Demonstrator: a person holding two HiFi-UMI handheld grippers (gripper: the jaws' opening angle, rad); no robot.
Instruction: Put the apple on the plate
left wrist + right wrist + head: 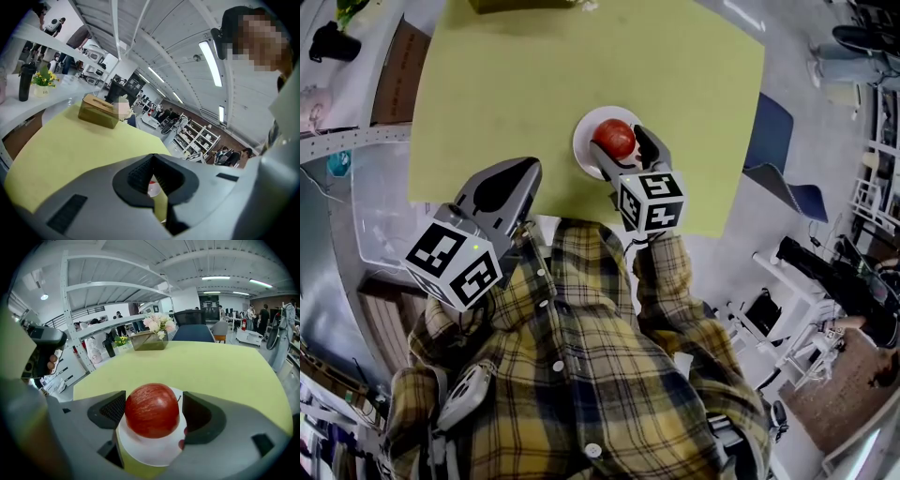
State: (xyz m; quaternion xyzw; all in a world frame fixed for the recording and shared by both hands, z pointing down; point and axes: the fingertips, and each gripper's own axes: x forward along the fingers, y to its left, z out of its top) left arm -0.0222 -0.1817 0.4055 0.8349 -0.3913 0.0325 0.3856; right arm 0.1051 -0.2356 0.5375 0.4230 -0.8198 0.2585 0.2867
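A red apple (615,139) (152,409) sits on a small white plate (584,155) (149,452) near the front edge of the yellow-green table (534,84). My right gripper (620,141) (153,412) stands open around the apple. Its left pad is at the apple's skin, and a thin strip of plate shows between the apple and the right pad. My left gripper (526,169) (152,161) is held near the person's chest at the table's front left corner, shut with nothing in it.
A brown tissue box (98,111) stands at the table's far side. A planter with flowers (151,337) sits at the table's far edge in the right gripper view. Chairs (778,150) and shelving stand around the table, and people are in the background.
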